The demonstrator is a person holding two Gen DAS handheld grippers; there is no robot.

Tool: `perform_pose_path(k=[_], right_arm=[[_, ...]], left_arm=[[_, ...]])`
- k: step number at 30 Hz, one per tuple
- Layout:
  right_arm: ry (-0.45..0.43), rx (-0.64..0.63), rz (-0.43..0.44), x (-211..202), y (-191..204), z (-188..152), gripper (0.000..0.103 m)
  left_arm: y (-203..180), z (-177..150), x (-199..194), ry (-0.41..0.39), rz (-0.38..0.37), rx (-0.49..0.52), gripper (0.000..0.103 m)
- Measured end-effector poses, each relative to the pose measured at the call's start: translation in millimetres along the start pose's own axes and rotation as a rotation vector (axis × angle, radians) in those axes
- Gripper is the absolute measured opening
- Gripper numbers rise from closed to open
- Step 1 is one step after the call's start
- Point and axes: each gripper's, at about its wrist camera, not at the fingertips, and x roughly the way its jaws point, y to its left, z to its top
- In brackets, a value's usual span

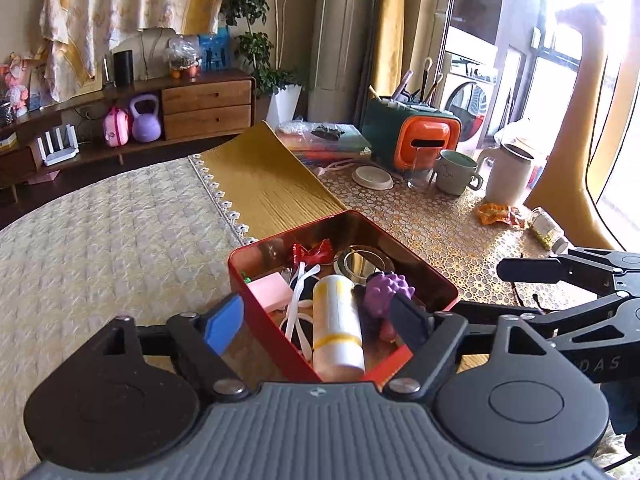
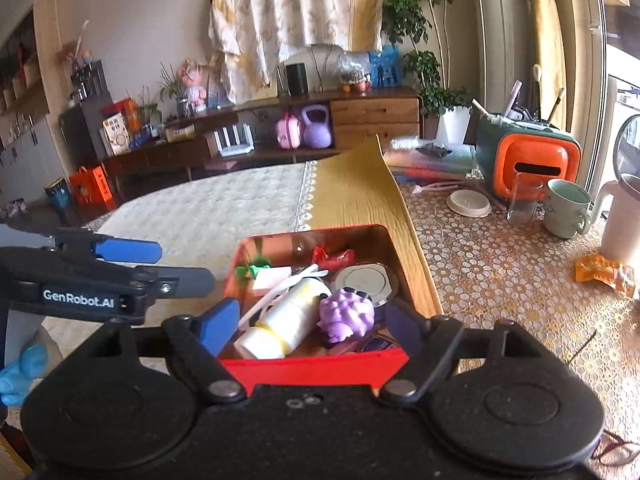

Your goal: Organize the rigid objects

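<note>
The red tin (image 1: 280, 344) sits at the near edge of the table, half on the gold mat (image 1: 264, 184), and it is already crowded. Inside I see a white-and-yellow bottle (image 1: 338, 320) lying on its side near the front, a purple spiky toy (image 1: 386, 290) to its right, a pink block (image 1: 270, 290) to its left, a round metal lid (image 1: 358, 262) behind, a red wrapped candy (image 1: 314, 252) at the far side, and some white plastic spoons (image 1: 298, 304) tangled between them.

My left gripper (image 1: 320, 316) hangs over the tin's near left corner with its fingers spread wide, one outside the left wall and one above the toy; it holds nothing. My right gripper (image 2: 310, 328) is likewise spread and empty, straddling the near wall of the tin.

My worry is the crowding. Both tools are close together over one small box, so I judge they could knock each other if I move them at once. A finger catching the thin wall could drag or tip the tin off the near edge. The bottle looks free to roll, and closing on the toy might snag the spoons.

Off to the right stand a green mug (image 1: 456, 170), a white jug (image 1: 510, 176) and an orange wrapper (image 1: 500, 214), well apart from the tin.
</note>
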Motion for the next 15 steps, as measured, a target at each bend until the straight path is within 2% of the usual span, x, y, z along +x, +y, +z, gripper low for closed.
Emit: perform_pose_path(k=[7, 9, 12, 15], right_arm=[[-0.065, 0.002, 0.020, -24.8, 9.2, -5.1, 0.095], [-0.082, 0.009, 0.025, -30.8, 9.4, -5.8, 0.096], [-0.107, 0.021, 0.042, -39.5, 9.9, -7.2, 0.103], [-0.131, 0.000, 0.055, -47.2, 14.3, -9.2, 0.103]], left_arm=[[-5.0, -13.3, -28.9, -0.027, 0.026, 0.025, 0.088], [-6.5, -16.7, -35.3, -0.034, 0.025, 0.024, 0.103], [-6.3, -21.2, -41.4, -0.032, 0.025, 0.001, 0.103], [-5.8, -26.6, -45.2, -0.022, 0.022, -0.020, 0.103]])
